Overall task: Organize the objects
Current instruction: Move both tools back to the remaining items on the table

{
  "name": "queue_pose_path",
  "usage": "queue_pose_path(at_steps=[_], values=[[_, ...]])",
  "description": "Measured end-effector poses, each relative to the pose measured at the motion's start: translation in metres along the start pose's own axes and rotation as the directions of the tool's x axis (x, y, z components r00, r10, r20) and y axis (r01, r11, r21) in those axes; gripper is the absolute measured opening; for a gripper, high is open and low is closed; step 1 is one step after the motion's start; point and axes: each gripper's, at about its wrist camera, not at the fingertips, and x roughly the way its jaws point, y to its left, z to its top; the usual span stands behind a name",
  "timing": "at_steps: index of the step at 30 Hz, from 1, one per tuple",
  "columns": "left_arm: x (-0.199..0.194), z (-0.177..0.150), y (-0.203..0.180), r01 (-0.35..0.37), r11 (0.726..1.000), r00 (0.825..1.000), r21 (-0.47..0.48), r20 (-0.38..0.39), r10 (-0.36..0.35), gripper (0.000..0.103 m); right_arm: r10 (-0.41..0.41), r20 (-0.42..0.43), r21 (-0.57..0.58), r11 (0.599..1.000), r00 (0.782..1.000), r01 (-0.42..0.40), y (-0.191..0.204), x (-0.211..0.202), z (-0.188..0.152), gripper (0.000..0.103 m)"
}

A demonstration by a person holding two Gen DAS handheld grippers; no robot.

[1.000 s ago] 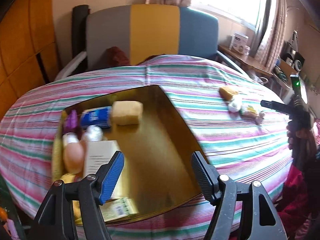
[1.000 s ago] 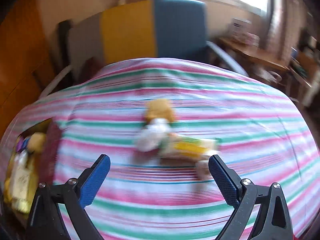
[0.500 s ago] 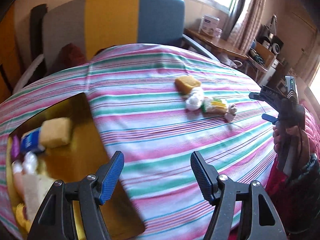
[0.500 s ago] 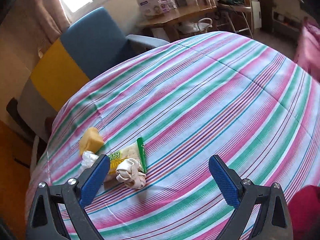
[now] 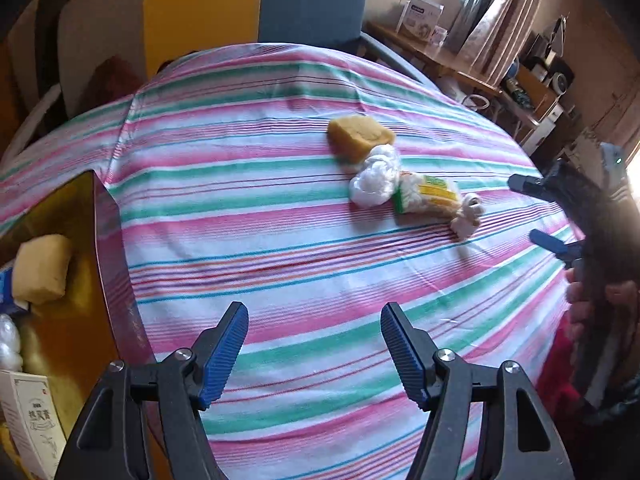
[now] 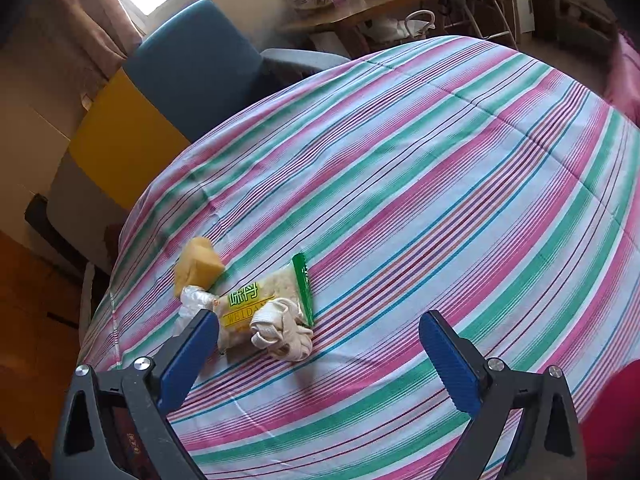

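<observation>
Striped in pink, green and white, the tablecloth (image 5: 280,240) covered a round table backed by a grey, yellow and blue chair (image 5: 256,4), with a cluttered desk (image 6: 360,4) beside the window. Within the last second the left wrist view was swung off the gold tray (image 5: 80,320), which had filled the frame a second earlier and was now pushed to its nine o'clock edge, a sponge (image 5: 40,268) and a white carton (image 5: 32,420) among the things already packed in it. The left gripper (image 5: 314,346) was seen empty, its jaws spread wide over bare cloth. At one o'clock from it, well apart, the unsorted cluster was brought into view: a yellow sponge (image 5: 360,136), a wad of white plastic (image 5: 376,180) touching it, a snack packet (image 5: 430,198) and a coil of cream strap (image 5: 468,216). The right gripper (image 6: 320,360) was rolled hard in the same interval and was shown with jaws equally spread, nothing between them, the snack packet (image 6: 260,300) and strap (image 6: 284,332) lying just inside its left finger at about ten o'clock. A hand (image 5: 600,300) could be made out on the right tool. Four items were judged still to be moved to the tray, and a pickup from the cluster appeared to be the step being set up.
</observation>
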Motion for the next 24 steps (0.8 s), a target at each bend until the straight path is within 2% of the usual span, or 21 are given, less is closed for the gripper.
queue_pose_path(at_steps=[3,11,24], values=[[0.000,0.001,-0.004,-0.060,0.998,0.998,0.030,0.024,0.060,0.069,0.004,-0.017,-0.006,1.000,1.000,-0.004,0.002,-0.001,-0.002,0.101],[-0.007,0.004,-0.016,-0.160,0.980,0.983,0.121,0.113,0.147,0.070,0.002,-0.033,-0.016,1.000,0.999,-0.002,0.006,-0.004,-0.004,0.101],[0.005,0.017,-0.029,-0.168,0.972,0.981,0.165,0.121,0.149,0.070,-0.002,-0.053,-0.009,1.000,0.999,0.001,0.006,0.002,-0.003,0.101]])
